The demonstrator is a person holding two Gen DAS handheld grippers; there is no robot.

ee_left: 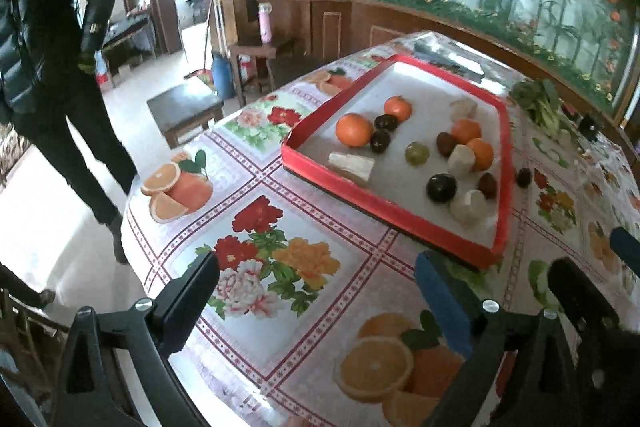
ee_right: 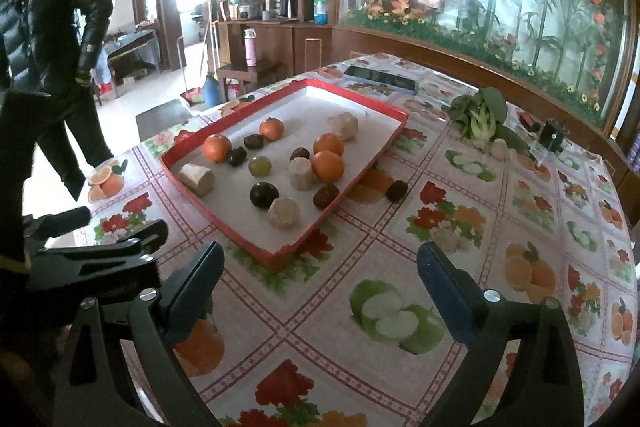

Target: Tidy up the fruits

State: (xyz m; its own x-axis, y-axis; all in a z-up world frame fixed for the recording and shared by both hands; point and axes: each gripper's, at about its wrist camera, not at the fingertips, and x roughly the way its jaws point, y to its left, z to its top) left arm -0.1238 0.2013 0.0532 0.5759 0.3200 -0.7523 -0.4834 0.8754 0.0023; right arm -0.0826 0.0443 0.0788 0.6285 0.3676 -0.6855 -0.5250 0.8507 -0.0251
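A shallow rectangular red cardboard tray (ee_right: 188,169) with a white lining is set on a round table covered by a glossy plastic cloth (ee_right: 460,195) printed with fruit and flowers. Inside the tray four smooth round oranges (ee_right: 328,166) can be counted, with one pale green grape-like fruit (ee_right: 260,165), a shiny black round fruit (ee_right: 264,195), and about four small wrinkled dark-red fruits. Four rough, beige, stubby cut root pieces (ee_right: 284,213) are mixed among them. One more small dark fruit (ee_right: 397,191) is seen on the cloth just beside the tray's right wall. A leafy green vegetable (ee_right: 480,115) lies well to the right of the tray, and a dark flat phone (ee_right: 380,77) beyond it. The left gripper (ee_left: 316,291) and the right gripper (ee_right: 320,279) are both held spread wide near the tray's front corner, nothing between their blue-padded fingers.
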